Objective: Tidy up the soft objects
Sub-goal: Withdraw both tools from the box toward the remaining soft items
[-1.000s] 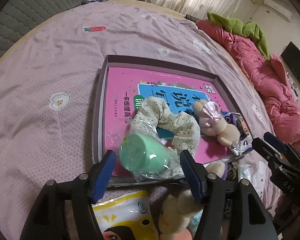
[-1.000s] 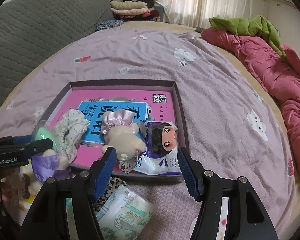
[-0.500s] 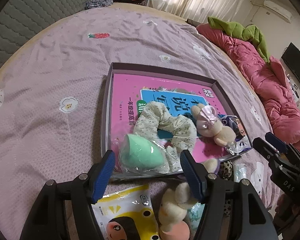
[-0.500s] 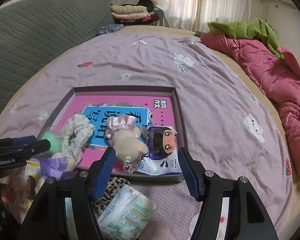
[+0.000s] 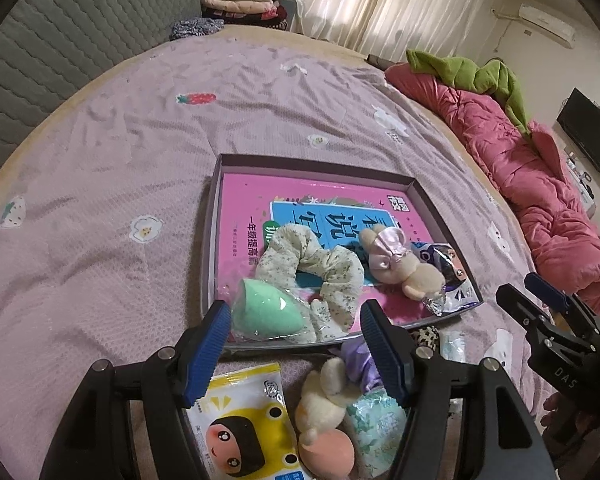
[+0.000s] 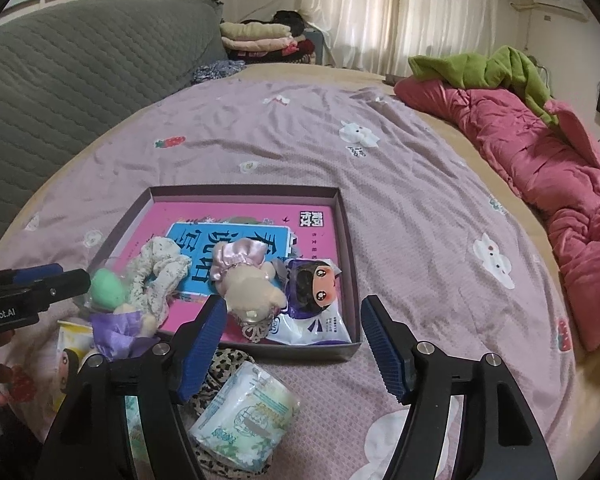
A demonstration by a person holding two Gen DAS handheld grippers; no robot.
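Bed (image 5: pixel 100 184) under a mauve sheet carries everything. On it, a shallow purple tray (image 6: pixel 346 216) lined with a pink book (image 5: pixel 252 200). Inside the tray, near edge: floral scrunchie (image 5: pixel 332 268), plush doll in pink bonnet (image 6: pixel 248 280), purple cartoon packet (image 6: pixel 320 300), green sponge egg in clear wrap (image 5: pixel 266 314). Just outside the near rim: yellow packet (image 5: pixel 240 428), cream plush (image 5: pixel 324 396), tissue pack (image 6: pixel 244 412).

Left claw (image 5: pixel 296 344) wide open, holding nothing. Right claw (image 6: pixel 292 344) opening, nothing between the jaws.

mint sponge (image 5: pixel 267 311), floral scrunchie (image 5: pixel 320 272), pink quilt (image 6: pixel 548 168)
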